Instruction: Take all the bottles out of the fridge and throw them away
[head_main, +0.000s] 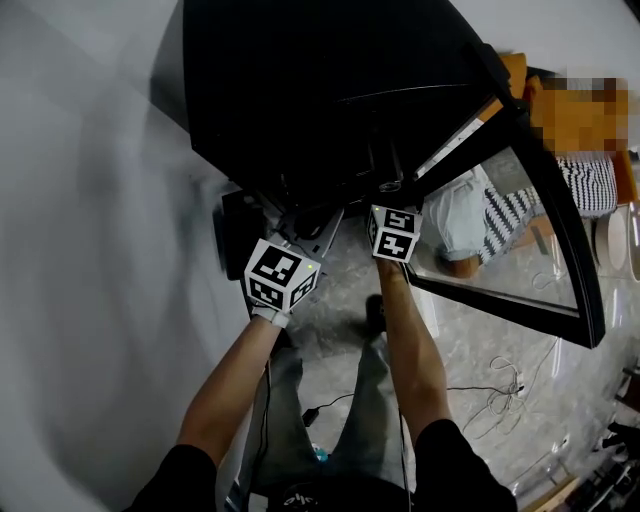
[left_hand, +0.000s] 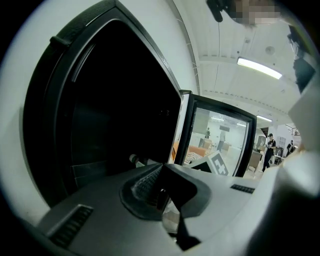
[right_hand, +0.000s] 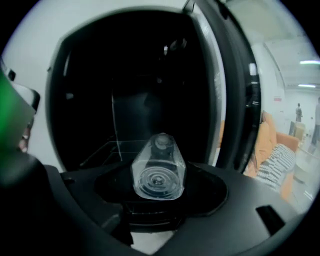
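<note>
Right gripper grasped clear bottle between fingers; open fridge just beyond fingertips. Left gripper clenched, empty. Likely step: bottle removal. Next move needed steady carry to bin, unseen.

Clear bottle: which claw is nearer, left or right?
Right. The right claw holds the clear bottle between its jaws, base toward its camera, in front of the open fridge. The left claw is shut and empty off to the left, not touching it.
</note>
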